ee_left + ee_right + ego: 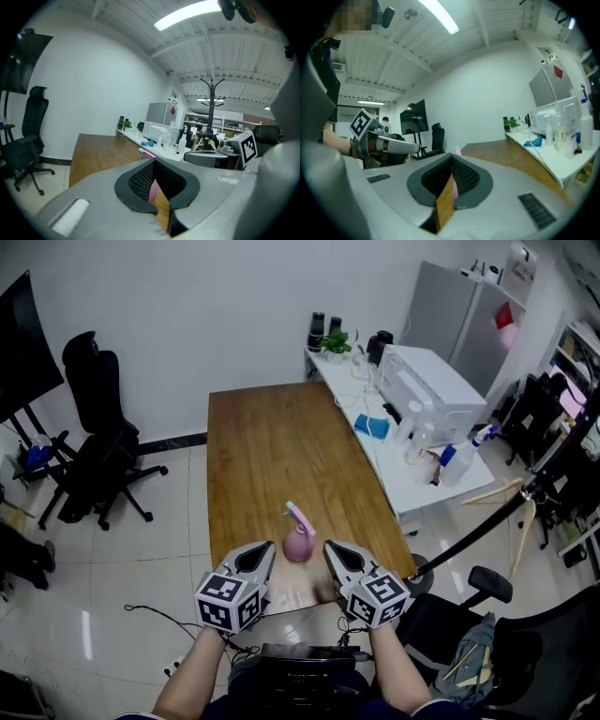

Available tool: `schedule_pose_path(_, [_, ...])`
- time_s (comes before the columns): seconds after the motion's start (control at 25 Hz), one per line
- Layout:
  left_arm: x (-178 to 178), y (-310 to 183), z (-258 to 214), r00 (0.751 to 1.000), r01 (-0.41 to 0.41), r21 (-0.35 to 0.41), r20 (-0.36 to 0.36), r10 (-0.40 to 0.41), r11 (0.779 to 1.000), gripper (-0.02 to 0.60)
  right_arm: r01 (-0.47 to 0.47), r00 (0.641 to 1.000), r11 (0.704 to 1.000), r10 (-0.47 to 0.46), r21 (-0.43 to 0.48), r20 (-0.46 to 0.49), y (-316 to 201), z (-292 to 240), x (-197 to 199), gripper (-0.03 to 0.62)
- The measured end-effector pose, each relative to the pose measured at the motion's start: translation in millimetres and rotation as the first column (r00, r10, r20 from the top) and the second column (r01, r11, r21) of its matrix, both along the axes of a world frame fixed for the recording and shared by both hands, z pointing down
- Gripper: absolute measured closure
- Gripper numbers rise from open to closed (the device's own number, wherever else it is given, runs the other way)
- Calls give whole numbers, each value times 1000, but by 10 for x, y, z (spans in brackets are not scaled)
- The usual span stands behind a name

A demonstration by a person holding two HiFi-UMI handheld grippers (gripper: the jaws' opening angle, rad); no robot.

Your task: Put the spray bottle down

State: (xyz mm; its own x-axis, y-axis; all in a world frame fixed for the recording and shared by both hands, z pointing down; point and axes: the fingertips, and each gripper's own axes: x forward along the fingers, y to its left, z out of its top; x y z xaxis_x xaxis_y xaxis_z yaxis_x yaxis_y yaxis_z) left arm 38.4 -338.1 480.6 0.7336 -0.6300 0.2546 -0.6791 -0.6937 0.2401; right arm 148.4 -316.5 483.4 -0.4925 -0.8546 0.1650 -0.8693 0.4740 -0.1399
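Note:
A pink spray bottle (298,542) stands upright on the wooden table (272,437), close to its near edge. My left gripper (268,547) is just to its left and my right gripper (328,547) just to its right, both apart from it and holding nothing. In the left gripper view the jaws of the left gripper (153,160) are shut, and a sliver of the pink bottle (153,190) shows through the gap behind them. The right gripper (452,158) is shut too, with a strip of the pink bottle (455,186) seen through its gap.
A white side table (394,470) along the right edge carries a white appliance (427,395), bottles and a plant. A black office chair (94,446) stands on the tiled floor at the left. Another chair (469,606) and a black coat-stand pole (487,521) are at the lower right.

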Motion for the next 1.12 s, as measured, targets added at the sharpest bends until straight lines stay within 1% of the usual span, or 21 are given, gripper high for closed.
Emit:
schedule_pose_path(0.12, [62, 25, -38, 1000, -8, 7, -12, 8, 1000, 575, 17, 1000, 1000, -17, 8, -24, 75, -136, -27, 591])
schedule_pose_path(0.32, [116, 56, -74, 1000, -19, 16, -21, 19, 1000, 575, 40, 999, 999, -40, 23, -1, 135, -269, -78, 591])
schedule_pose_path(0.44, [122, 81, -81, 1000, -22, 17, -18, 22, 1000, 575, 52, 999, 999, -52, 18, -1, 159, -271, -108, 592])
schedule_pose_path(0.64, [122, 83, -120, 1000, -23, 30, -20, 23, 999, 575, 69, 997, 997, -68, 18, -27, 138, -269, -162, 592])
schedule_pose_path(1.12, [111, 99, -179, 999, -31, 46, -14, 31, 998, 575, 76, 997, 997, -76, 11, -18, 112, -258, -231, 592])
